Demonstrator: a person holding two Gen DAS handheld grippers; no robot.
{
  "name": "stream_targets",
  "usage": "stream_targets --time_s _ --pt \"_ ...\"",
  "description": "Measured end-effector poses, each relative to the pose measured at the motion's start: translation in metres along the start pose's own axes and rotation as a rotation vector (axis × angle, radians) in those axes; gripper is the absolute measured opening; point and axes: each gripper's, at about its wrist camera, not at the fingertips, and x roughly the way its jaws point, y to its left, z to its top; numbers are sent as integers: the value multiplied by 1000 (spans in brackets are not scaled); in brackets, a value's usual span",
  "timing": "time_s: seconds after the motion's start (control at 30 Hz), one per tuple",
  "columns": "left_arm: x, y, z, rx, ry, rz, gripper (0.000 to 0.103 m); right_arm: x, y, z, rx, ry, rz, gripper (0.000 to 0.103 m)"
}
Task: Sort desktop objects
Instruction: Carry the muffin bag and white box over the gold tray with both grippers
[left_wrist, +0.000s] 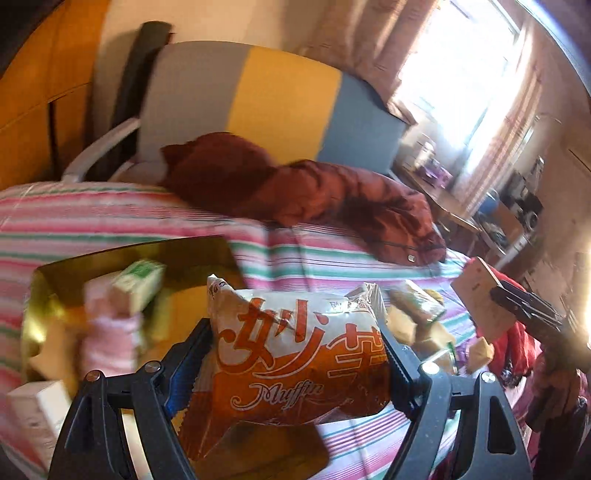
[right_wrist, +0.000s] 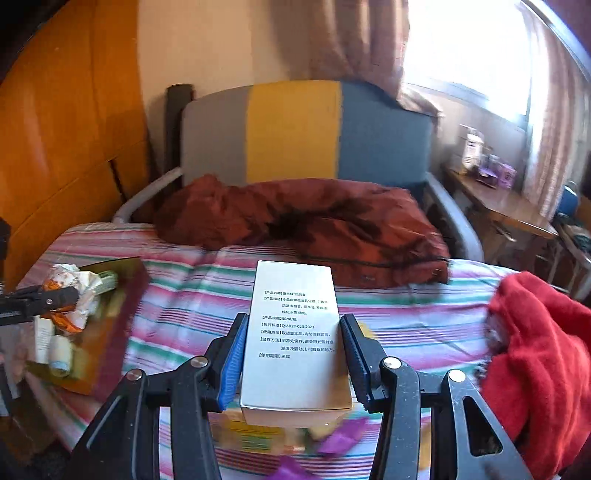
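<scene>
While clamped in the left gripper (left_wrist: 297, 356), orange-and-white crinkly plastic muffin packet (left_wrist: 295, 354) held above the pink-and-green striped bedsheet (left_wrist: 110, 218), just right of the shiny gold open box (left_wrist: 192, 254) crowded with small cartons. Right gripper (right_wrist: 293, 352) closed on a tall white cardboard carton (right_wrist: 293, 332) printed with black text, also over that sheet, well right of the gold box, left of a crumpled red cloth (right_wrist: 543, 354).
</scene>
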Motion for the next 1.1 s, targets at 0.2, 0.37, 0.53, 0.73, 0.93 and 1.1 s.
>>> stream_targets --time_s 0.2,0.37,0.53,0.73,0.93,1.1 --pt "-26 64 -5 -97 -19 80 84 12 66 8 -45 30 115 50" --pt "-41 110 -3 -130 -27 156 84 26 125 10 -78 60 206 50" --pt "-46 142 4 -152 -29 206 84 41 178 16 -89 76 272 50" --pt "-46 167 14 -168 -45 253 87 58 216 23 -78 86 288 50" --pt "-41 179 24 -175 -62 270 93 83 236 36 5 89 298 69" --pt "-59 187 16 -227 -111 261 93 91 248 24 -7 122 273 70"
